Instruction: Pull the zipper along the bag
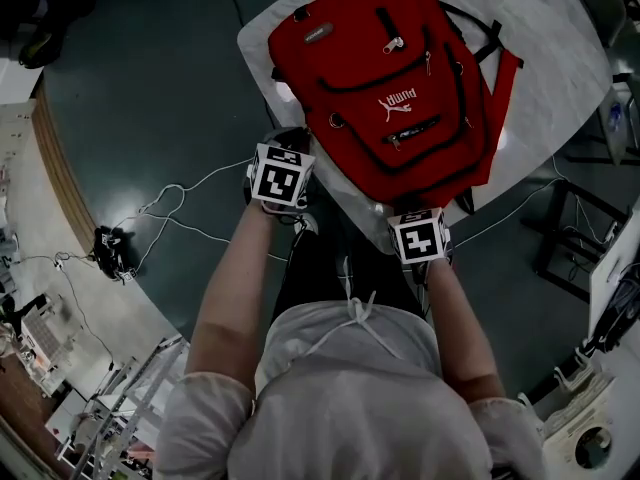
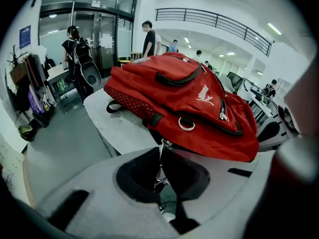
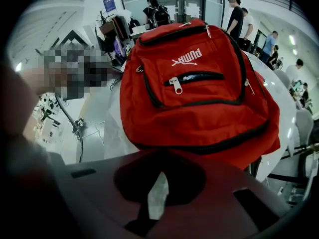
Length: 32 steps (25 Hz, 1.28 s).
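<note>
We log one red fabric bag, padded, with black zips, flat at the near edge of the white table. Left gripper pinches its thin metal pull. Right gripper closed, empty.

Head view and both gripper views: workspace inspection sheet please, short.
Surface: white table; the backpack overhangs its near edge.
Job's things: backpack is red and lies pockets up; zipper pull at its near edge.
Clutter: nothing seen.
Grippers: left gripper jaws shut on zipper pull; right gripper jaws shut on backpack's bottom edge.
Cables: white cables trail over the floor on both sides.
Surroundings: people standing near glass doors; railing above.
</note>
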Each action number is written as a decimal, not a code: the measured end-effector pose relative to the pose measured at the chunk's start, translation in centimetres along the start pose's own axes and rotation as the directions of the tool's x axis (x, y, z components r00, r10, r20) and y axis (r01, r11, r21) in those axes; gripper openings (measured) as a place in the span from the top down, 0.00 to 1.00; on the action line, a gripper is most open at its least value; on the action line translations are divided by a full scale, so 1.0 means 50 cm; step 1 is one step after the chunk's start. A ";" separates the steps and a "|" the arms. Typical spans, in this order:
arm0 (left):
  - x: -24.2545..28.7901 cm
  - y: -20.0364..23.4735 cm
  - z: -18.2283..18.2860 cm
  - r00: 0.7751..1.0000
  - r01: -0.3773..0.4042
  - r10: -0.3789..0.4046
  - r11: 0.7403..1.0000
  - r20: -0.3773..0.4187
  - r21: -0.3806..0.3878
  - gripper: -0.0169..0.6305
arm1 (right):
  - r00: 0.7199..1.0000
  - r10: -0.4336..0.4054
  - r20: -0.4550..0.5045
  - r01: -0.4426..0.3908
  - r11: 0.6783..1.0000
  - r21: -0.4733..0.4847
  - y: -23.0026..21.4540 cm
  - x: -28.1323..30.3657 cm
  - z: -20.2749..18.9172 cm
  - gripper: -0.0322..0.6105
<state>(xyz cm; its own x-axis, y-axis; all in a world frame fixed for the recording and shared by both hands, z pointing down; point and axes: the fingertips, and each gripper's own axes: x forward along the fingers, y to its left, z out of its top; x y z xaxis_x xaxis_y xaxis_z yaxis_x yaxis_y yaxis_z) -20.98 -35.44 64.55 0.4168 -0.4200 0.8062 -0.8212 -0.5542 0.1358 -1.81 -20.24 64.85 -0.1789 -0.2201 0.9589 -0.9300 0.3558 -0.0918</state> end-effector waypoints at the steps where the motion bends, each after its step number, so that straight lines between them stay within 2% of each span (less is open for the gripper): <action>1: 0.002 0.004 0.002 1.000 -0.001 0.001 1.000 -0.001 0.009 0.94 | 1.000 0.004 0.002 -0.004 1.000 0.008 0.000 0.001 0.001 0.91; 4: 0.003 0.009 0.008 1.000 0.001 -0.001 1.000 0.004 -0.009 0.94 | 1.000 0.021 -0.002 -0.021 0.999 0.045 -0.002 0.000 0.002 0.91; 14: -0.018 -0.011 0.005 0.999 -0.017 0.020 0.998 0.044 -0.068 0.94 | 0.999 0.034 -0.004 -0.034 0.997 0.069 -0.002 -0.001 0.000 0.91; 17: -0.028 -0.012 0.001 0.998 0.001 0.006 0.992 0.057 -0.126 0.88 | 0.999 0.039 -0.003 -0.039 0.997 0.059 0.001 -0.002 0.004 0.91; 22: -0.063 -0.032 -0.011 0.996 -0.009 0.022 0.988 0.082 -0.152 0.85 | 1.000 0.020 0.023 -0.021 0.999 0.029 0.004 -0.012 0.002 0.91; 26: -0.108 -0.076 0.028 0.984 0.052 -0.015 0.977 0.177 -0.207 0.85 | 0.996 0.015 0.088 -0.015 1.000 0.004 0.014 -0.044 0.032 0.91; 29: -0.148 -0.120 0.046 0.975 0.071 -0.030 0.981 0.221 -0.179 0.85 | 0.983 0.021 0.183 -0.021 1.000 0.001 0.019 -0.083 0.052 0.91; 32: -0.187 -0.156 0.065 0.963 0.091 -0.049 0.985 0.266 -0.147 0.87 | 0.955 0.014 0.295 -0.011 1.000 -0.009 0.024 -0.141 0.090 0.91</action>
<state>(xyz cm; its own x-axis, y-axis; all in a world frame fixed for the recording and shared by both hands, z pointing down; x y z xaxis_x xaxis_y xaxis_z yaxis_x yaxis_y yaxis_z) -17.20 -29.53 54.10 0.5453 -0.5684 0.6161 -0.8282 -0.4786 0.2915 -3.13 -22.34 56.75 -0.2782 -0.4735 0.8357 -0.9250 0.3666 -0.1002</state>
